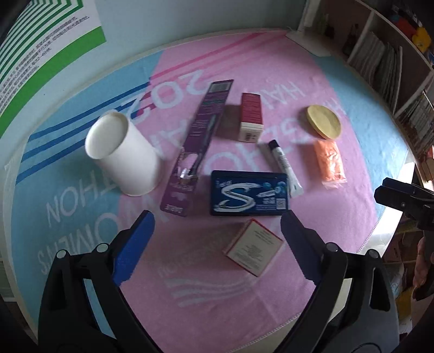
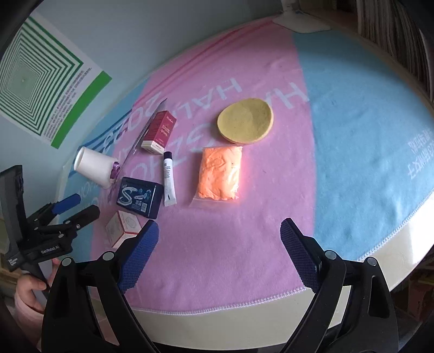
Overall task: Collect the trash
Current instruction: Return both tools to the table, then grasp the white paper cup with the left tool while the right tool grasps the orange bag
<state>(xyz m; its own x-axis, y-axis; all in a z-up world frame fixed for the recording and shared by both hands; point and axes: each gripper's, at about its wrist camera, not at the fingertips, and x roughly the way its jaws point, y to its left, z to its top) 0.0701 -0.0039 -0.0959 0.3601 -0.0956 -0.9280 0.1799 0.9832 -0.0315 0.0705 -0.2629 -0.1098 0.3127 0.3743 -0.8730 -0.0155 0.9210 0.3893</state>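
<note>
Trash lies on a pink and blue towel (image 1: pixel 271 70). A white paper cup (image 1: pixel 122 154) stands upside down at left. Beside it lie a purple toothbrush package (image 1: pixel 198 144), a red box (image 1: pixel 251 116), a small white tube (image 1: pixel 283 167), a blue gum pack (image 1: pixel 248 197) and a small red-edged white box (image 1: pixel 253 247). A yellow round sponge (image 2: pixel 245 120) and an orange bag (image 2: pixel 219 172) lie further right. My left gripper (image 1: pixel 217 236) is open, above the small box. My right gripper (image 2: pixel 219 241) is open and empty, near the towel's front edge.
Bookshelves (image 1: pixel 393 62) stand at the right. A green striped poster (image 2: pixel 35 81) hangs on the wall at left. A white stand base (image 2: pixel 301 24) sits at the table's far edge. The table's white rim (image 2: pixel 379 263) shows past the towel.
</note>
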